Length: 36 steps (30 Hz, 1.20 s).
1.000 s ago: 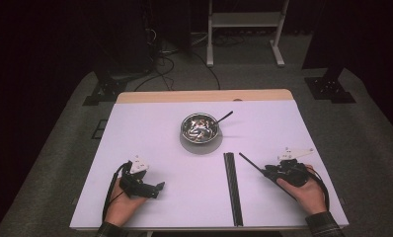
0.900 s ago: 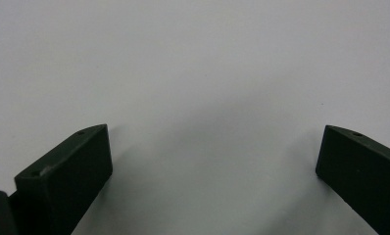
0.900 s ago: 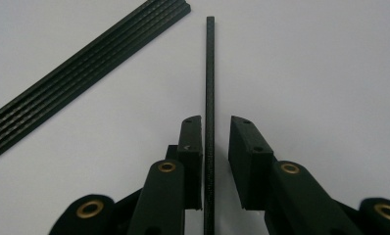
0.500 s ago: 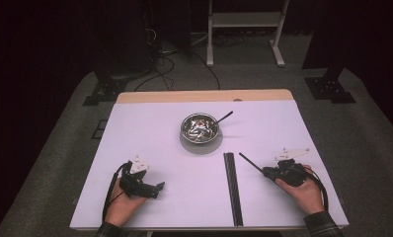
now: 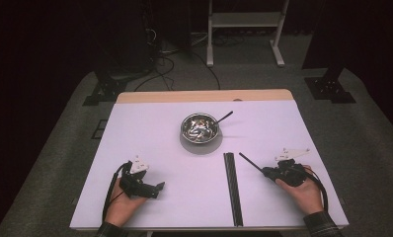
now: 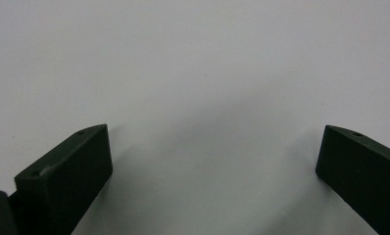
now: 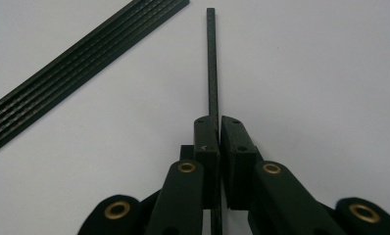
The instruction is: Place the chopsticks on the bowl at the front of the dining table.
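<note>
Thin black rod [image 7: 212, 58], chopstick-like, clamped between the jaws of the right gripper [image 7: 218, 125]. Jaws have just been closing and now press on it from both sides; only the rod's thickness keeps them apart. In the right gripper view the rod runs straight out from the pads, its far end over bare tabletop. In the high view the same rod [image 5: 250, 164] slants up and to the left from the right gripper [image 5: 266, 172], low over the table [image 5: 150, 133], on the near right part of the surface. The person's right hand [image 5: 303, 190] wraps the gripper body from below.

Just left of the rod's tip: a long black ribbed strip [image 5: 232, 187], lying flat, running from mid-table toward the near edge. Rod tip near it, not touching. Same strip [image 7: 75, 68] crosses the upper left corner of the right gripper view on a diagonal.

Farther back, centre of table: steel bowl [image 5: 200, 128] with a dark utensil handle [image 5: 224, 117] leaning out over its right rim. Contents unclear.

Left gripper [image 5: 157, 190] on the near left, well apart from the rest, held in the left hand [image 5: 121, 202]. Jaws stand wide open, nothing between them, white tabletop beneath.
</note>
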Each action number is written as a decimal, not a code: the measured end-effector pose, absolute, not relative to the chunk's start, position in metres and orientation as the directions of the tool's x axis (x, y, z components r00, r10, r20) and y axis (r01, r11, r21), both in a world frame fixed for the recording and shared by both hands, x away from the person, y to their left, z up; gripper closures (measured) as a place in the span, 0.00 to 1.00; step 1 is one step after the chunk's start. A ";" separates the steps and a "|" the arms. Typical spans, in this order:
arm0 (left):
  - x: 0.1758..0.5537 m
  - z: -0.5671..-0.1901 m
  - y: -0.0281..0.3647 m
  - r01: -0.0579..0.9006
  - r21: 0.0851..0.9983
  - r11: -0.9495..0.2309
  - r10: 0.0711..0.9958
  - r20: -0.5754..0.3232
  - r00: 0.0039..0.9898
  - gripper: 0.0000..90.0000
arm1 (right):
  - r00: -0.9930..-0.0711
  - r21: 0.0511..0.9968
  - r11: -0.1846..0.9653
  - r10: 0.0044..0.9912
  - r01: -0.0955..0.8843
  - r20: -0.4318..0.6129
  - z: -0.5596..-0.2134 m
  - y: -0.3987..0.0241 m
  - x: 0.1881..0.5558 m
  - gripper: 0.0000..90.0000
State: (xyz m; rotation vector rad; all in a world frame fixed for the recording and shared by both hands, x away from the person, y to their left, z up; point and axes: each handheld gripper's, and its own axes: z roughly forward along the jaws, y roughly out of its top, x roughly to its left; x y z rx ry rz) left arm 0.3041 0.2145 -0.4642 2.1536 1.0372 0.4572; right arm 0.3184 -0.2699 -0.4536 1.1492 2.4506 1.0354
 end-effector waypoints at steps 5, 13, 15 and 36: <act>0.304 -0.464 0.215 0.542 0.716 -0.440 0.786 0.016 0.618 0.00 | -0.660 0.690 0.437 0.747 0.576 0.078 -0.453 -0.270 0.318 0.95; 0.304 -0.464 0.214 0.542 0.717 -0.439 0.786 0.015 0.618 0.00 | -0.658 0.691 0.437 0.749 0.576 0.075 -0.452 -0.271 0.318 0.95; 0.304 -0.464 0.214 0.542 0.716 -0.440 0.786 0.015 0.618 0.00 | -0.655 0.695 0.431 0.752 0.576 0.077 -0.451 -0.272 0.318 0.95; 0.304 -0.464 0.214 0.542 0.716 -0.440 0.786 0.015 0.618 0.00 | -0.660 0.738 0.401 0.747 0.543 0.079 -0.433 -0.274 0.320 0.95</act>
